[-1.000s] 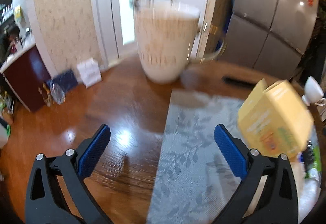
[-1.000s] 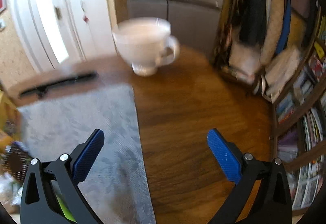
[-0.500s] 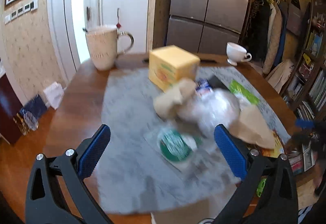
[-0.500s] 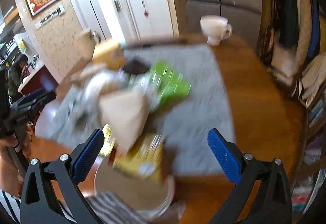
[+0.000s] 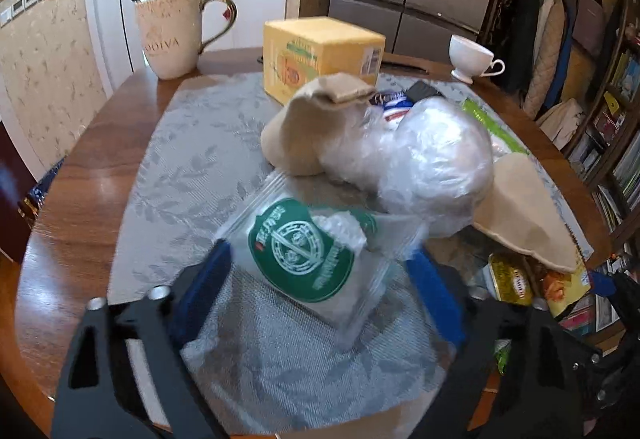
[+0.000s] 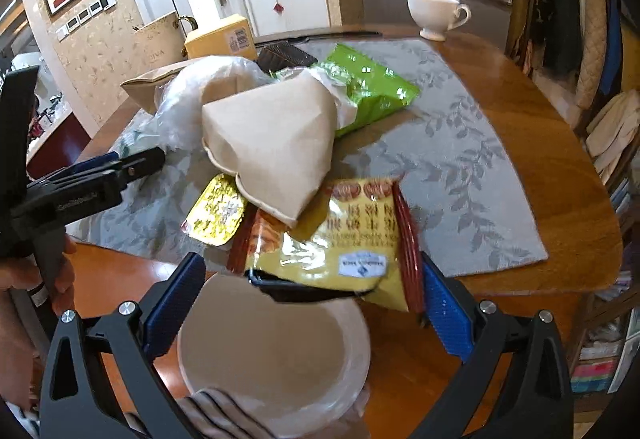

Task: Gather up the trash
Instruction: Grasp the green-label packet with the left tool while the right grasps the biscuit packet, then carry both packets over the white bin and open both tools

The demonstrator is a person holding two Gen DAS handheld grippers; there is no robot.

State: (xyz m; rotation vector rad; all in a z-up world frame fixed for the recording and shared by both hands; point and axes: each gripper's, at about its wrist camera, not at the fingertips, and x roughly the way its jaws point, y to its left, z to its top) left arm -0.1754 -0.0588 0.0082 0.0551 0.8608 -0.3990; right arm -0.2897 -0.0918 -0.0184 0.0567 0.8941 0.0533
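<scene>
Clearly both grippers are working with jaws wide: the left gripper (image 5: 316, 275) is straddling a light, slippery clear wrapper (image 5: 308, 259) at lower centre, best pinched by its flat edge; the right gripper (image 6: 308, 299) is framing a crinkly yellow packet (image 6: 340, 239).

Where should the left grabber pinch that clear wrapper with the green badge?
Pinch the clear wrapper at its flat near edge, coming low from the table's near side. It lies loose on the placemat between the left gripper's open fingers, probably too thin elsewhere.
</scene>
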